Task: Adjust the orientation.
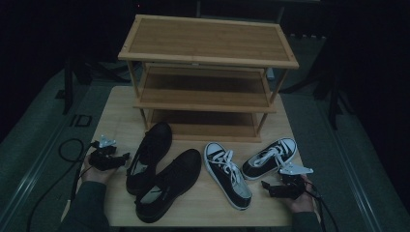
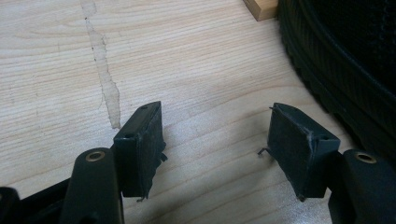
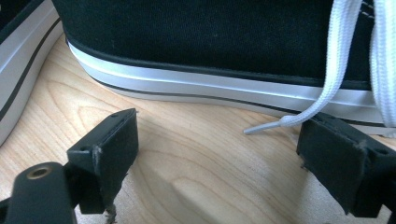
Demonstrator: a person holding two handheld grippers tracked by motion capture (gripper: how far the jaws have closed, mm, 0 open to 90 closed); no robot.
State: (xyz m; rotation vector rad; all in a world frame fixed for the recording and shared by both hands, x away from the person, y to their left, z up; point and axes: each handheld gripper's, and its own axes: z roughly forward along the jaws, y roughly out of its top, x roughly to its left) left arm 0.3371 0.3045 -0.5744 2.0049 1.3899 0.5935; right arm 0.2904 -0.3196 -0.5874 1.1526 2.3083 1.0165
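On the table (image 1: 121, 111), in front of the wooden rack (image 1: 205, 72), our two tools rest at the near corners with four shoes between them. We hold the left tool (image 1: 112, 158) just left of the black leather shoes, its jaws spread wide with nothing but bare wood between them; in the left gripper view (image 2: 217, 147) the ribbed sole of the nearer leather shoe (image 2: 345, 70) curves past the right jaw, close but not touching. We hold the right tool (image 1: 276, 187) just in front of the right-hand sneaker, and its jaws also stand wide apart and hold nothing. In the right gripper view (image 3: 233, 163) the sneaker's side (image 3: 210, 37) runs across just beyond the jaws, and a loose white lace end (image 3: 280, 122) lies on the wood next to the right jaw; whether it touches the pad we cannot tell.

We count two tools, two black leather shoes, two sneakers and one rack with three shelves.

One leather shoe (image 1: 150, 154) points its toe at the rack's bottom shelf; the other leather shoe (image 1: 169, 186) lies just right of it and nearer to us, angled the same way. Both are plain black with dark laces. The middle sneaker (image 1: 227, 174) and the right-hand sneaker (image 1: 270, 158) are black canvas with white rubber toe caps, white striped soles and white laces, both lying before the rack's right half.
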